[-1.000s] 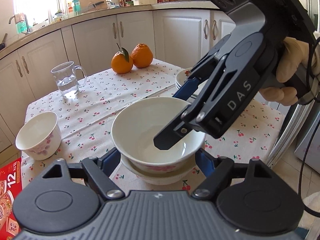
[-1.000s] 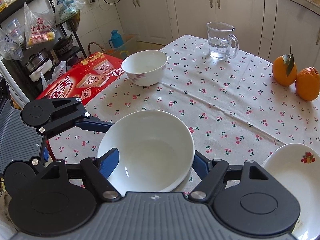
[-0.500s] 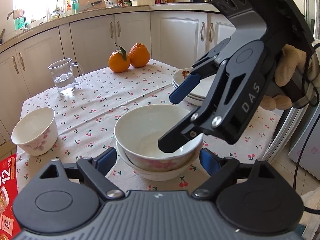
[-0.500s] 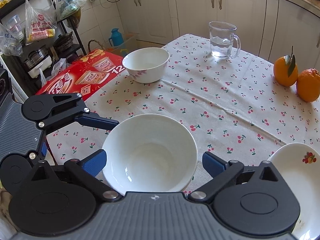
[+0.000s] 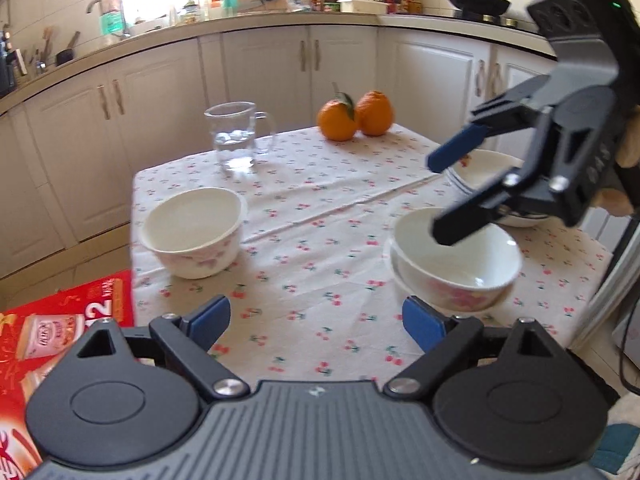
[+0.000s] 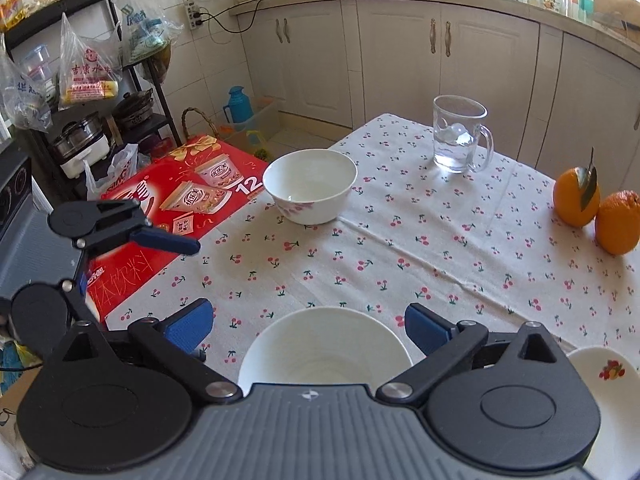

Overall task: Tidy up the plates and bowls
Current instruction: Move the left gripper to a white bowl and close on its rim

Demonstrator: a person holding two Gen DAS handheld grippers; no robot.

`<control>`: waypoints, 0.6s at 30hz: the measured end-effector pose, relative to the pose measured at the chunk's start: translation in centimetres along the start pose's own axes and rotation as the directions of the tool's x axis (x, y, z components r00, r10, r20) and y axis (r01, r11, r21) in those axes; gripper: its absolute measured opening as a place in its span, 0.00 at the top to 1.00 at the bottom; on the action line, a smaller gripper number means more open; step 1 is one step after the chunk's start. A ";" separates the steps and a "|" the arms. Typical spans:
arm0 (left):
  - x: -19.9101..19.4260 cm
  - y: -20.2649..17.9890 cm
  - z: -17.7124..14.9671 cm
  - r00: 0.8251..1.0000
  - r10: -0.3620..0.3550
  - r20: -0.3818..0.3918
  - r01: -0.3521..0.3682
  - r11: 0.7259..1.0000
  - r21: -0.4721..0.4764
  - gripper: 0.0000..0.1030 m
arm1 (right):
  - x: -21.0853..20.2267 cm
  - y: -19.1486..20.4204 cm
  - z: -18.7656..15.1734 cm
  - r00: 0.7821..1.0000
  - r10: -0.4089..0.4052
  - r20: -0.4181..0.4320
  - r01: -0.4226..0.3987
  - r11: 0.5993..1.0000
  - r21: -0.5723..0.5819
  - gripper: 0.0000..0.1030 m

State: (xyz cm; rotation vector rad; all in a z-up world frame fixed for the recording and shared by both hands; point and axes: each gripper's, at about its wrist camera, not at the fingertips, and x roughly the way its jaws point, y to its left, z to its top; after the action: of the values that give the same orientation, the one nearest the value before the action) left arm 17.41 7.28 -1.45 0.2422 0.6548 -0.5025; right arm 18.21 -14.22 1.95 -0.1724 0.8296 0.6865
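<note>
White nested bowls half-hidden behind the right gripper, both grippers' fingers wide, empty.

Table covered by white cloth with cherry print. On it: single white bowl near far left corner; glass mug holding water at far edge; two oranges touching, far right corner; two nested bowls near front edge; stacked plates at right edge.
</note>
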 end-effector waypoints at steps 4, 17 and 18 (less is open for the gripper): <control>1.0 4.3 1.3 0.994 0.111 -0.002 -0.111 0.993 -0.042 0.10 | 1.5 1.2 1.6 1.000 -0.018 0.006 0.019 0.997 -0.079 0.00; 7.4 12.1 4.2 0.991 0.126 -0.032 -0.130 0.975 -0.178 0.10 | 7.7 0.6 6.5 1.000 0.030 -0.010 -0.031 0.976 -0.215 0.00; 7.8 12.3 4.3 0.992 0.120 -0.031 -0.124 0.975 -0.186 0.10 | 8.2 0.4 6.8 0.999 0.033 -0.011 -0.035 0.975 -0.219 0.00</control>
State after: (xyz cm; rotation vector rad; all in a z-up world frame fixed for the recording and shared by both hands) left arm 31.34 13.28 -2.36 0.1082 0.6971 -0.3180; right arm 26.08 -7.14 0.64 -0.3607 0.7646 0.8102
